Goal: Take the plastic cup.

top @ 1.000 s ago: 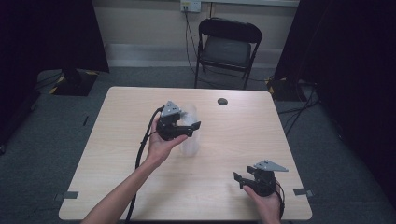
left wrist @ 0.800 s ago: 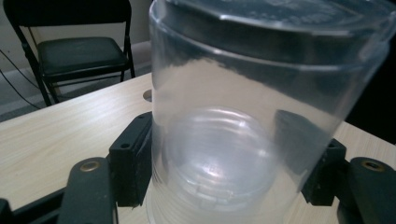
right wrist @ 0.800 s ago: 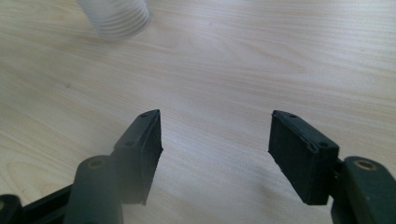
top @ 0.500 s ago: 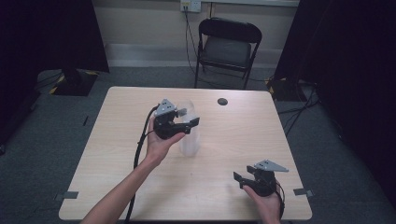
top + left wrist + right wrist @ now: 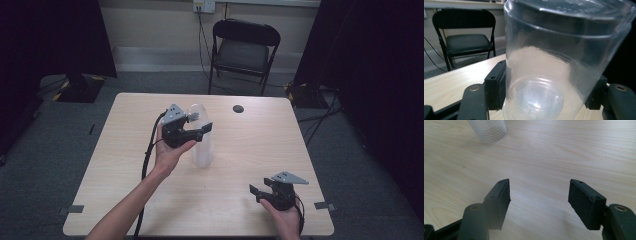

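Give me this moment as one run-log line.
left hand-held gripper: jaws just closed onto clear plastic cup, upright on table | right hand-held gripper: open, nothing held | small dark cap: far edge

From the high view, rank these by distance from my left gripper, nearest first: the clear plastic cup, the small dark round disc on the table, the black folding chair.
1. Clear plastic cup: between the left gripper's jaws, mid-table.
2. Small dark round disc: on the table toward its far edge, right of the gripper.
3. Black folding chair: on the floor beyond the table's far edge.
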